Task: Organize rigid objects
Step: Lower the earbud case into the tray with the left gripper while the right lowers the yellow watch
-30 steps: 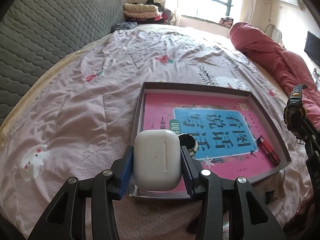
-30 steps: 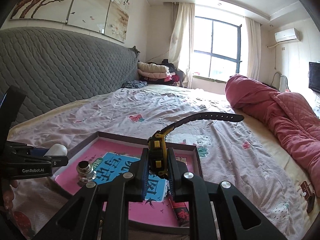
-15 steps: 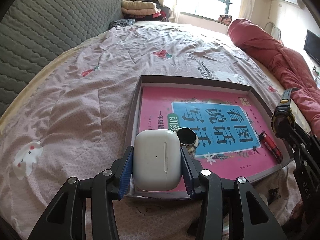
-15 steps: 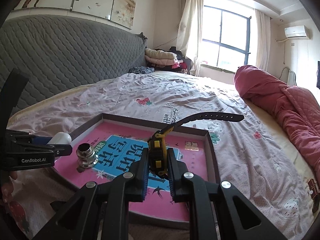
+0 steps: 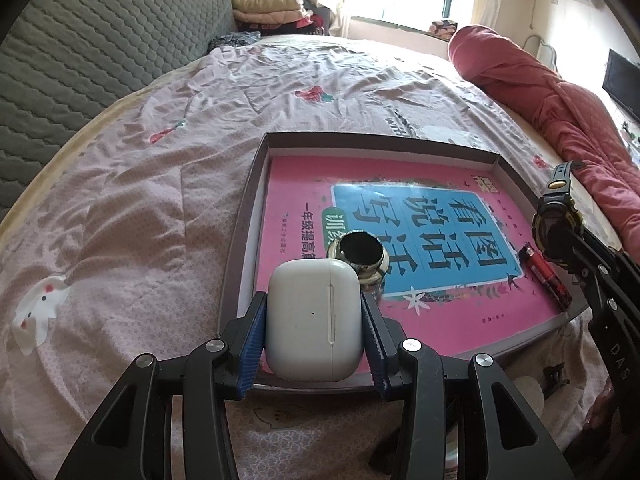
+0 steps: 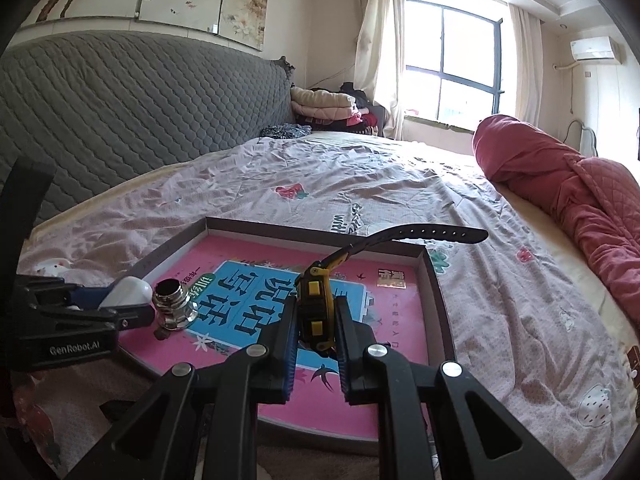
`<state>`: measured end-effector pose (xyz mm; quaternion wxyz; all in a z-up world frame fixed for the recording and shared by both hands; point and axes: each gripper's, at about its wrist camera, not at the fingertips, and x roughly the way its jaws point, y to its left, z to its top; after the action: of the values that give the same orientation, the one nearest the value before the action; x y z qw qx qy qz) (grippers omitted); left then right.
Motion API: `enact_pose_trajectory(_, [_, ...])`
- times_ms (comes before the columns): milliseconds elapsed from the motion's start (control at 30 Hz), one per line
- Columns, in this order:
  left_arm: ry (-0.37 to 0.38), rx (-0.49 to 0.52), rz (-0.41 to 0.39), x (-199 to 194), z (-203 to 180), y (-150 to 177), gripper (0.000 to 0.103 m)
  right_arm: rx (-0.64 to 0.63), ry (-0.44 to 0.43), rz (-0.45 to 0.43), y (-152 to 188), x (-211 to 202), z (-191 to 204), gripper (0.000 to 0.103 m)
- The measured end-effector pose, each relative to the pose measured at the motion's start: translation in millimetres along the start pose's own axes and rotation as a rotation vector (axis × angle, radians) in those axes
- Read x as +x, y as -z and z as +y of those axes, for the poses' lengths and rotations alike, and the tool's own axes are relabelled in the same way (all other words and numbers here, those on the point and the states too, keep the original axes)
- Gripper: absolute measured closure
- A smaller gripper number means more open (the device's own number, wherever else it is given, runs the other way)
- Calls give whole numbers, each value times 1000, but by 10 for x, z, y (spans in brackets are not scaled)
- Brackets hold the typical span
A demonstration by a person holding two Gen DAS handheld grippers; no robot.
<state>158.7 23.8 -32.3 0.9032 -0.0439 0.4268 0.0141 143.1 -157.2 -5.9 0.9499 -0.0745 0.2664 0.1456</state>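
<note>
My left gripper [image 5: 314,330] is shut on a white earbud case [image 5: 314,320] and holds it over the near left corner of a shallow brown tray [image 5: 380,142]. The tray lies on the bed and holds a pink and blue book [image 5: 420,216], a metal fitting [image 5: 362,254] and a red lighter [image 5: 546,276]. My right gripper [image 6: 316,328] is shut on a black and yellow wristwatch [image 6: 316,308], its strap [image 6: 424,236] sticking out forward, above the tray's near right part. The watch also shows in the left wrist view [image 5: 556,224].
The tray [image 6: 434,276] rests on a pink patterned bedsheet [image 5: 160,184]. A grey quilted headboard [image 6: 140,100] runs along the left. A red quilt [image 6: 560,184] lies rolled on the right. Folded clothes [image 6: 320,104] are stacked at the far end by the window.
Both grippers have moved forward and lower over the tray, each still holding its object. The tray's contents have not moved.
</note>
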Motion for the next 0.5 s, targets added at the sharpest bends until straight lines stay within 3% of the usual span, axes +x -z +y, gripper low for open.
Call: enact_pose_trajectory(500, [6, 2, 16, 39, -13, 29, 57, 5, -49, 67, 76, 144, 18, 86])
